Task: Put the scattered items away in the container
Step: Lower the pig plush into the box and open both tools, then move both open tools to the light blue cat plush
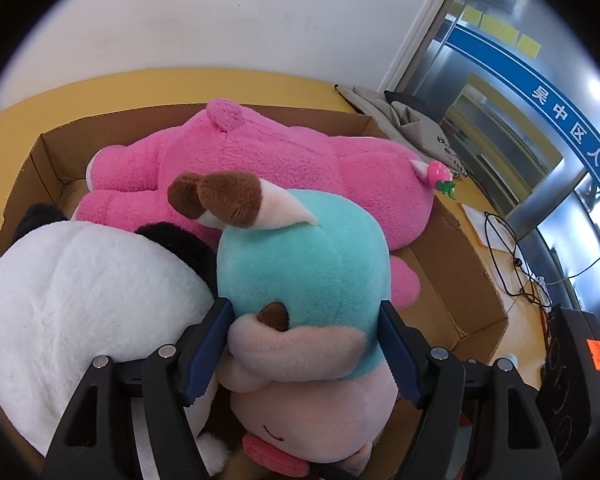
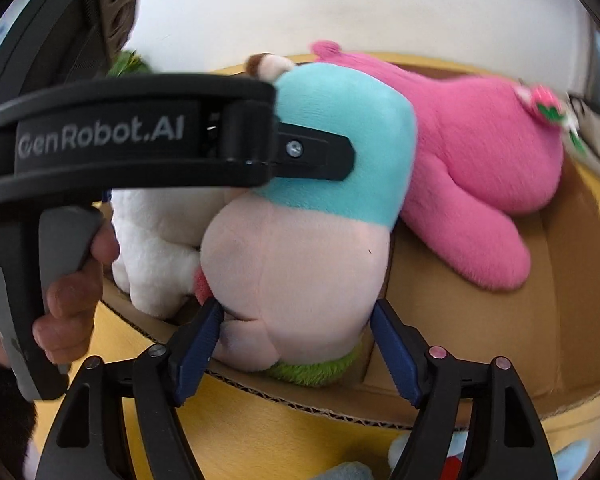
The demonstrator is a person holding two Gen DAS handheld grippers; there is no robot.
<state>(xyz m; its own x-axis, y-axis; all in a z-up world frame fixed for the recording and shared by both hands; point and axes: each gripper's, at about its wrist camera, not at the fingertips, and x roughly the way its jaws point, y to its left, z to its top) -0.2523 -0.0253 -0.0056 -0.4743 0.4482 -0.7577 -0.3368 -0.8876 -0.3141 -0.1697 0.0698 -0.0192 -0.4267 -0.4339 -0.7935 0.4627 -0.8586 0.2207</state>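
Observation:
A teal and pale pink plush toy (image 1: 304, 280) sits in the cardboard box (image 1: 460, 280), between a big pink plush (image 1: 280, 160) and a white and black plush (image 1: 80, 300). My left gripper (image 1: 306, 344) is shut on the teal plush, blue pads pressing both sides. In the right wrist view the same teal plush (image 2: 308, 208) fills the middle, with the left gripper's body across it. My right gripper (image 2: 296, 340) has its pads against the plush's pale pink lower end, over the box's front wall (image 2: 300, 400).
The box stands on a yellow table (image 1: 180, 80) against a white wall. A cable and a black device (image 1: 572, 360) lie right of the box. A grey bag (image 1: 404, 120) lies behind it. A blue soft item (image 2: 412, 452) lies on the table near the right gripper.

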